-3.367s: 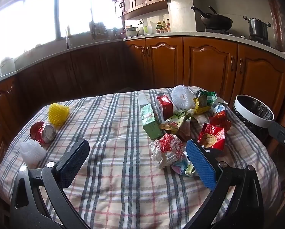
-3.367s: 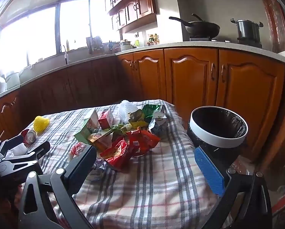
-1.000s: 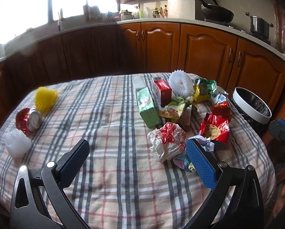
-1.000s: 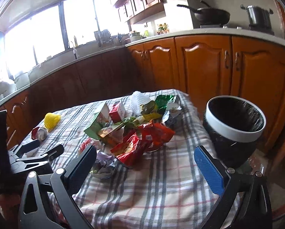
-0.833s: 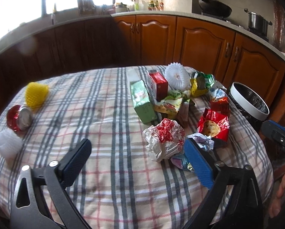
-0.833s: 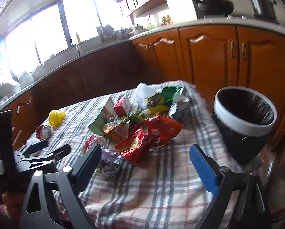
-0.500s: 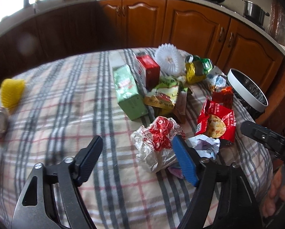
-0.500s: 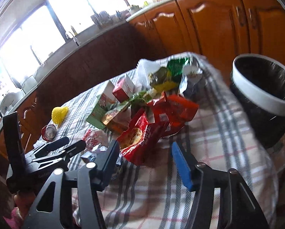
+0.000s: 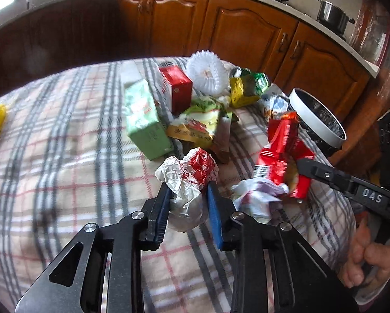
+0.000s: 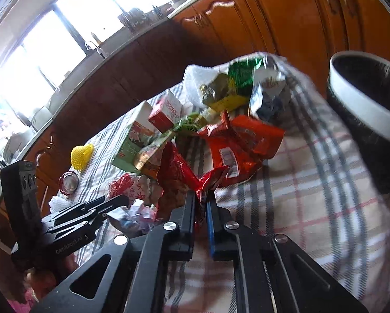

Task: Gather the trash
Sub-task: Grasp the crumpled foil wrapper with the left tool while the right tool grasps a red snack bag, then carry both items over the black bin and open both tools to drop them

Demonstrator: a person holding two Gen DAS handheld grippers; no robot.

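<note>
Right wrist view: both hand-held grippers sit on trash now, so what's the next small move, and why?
Probably lift the right hand-held gripper and carry its red foil snack bag to the white-rimmed black bin just right of the table; its jaws look shut on the bag's edge, while the left's are closing on the crumpled wrapper.

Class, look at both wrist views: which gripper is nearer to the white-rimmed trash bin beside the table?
Right. The right gripper, clamped on a red snack bag, sits toward the trash bin; the left gripper, jaws closing on the crumpled wrapper, is farther along the table.
</note>
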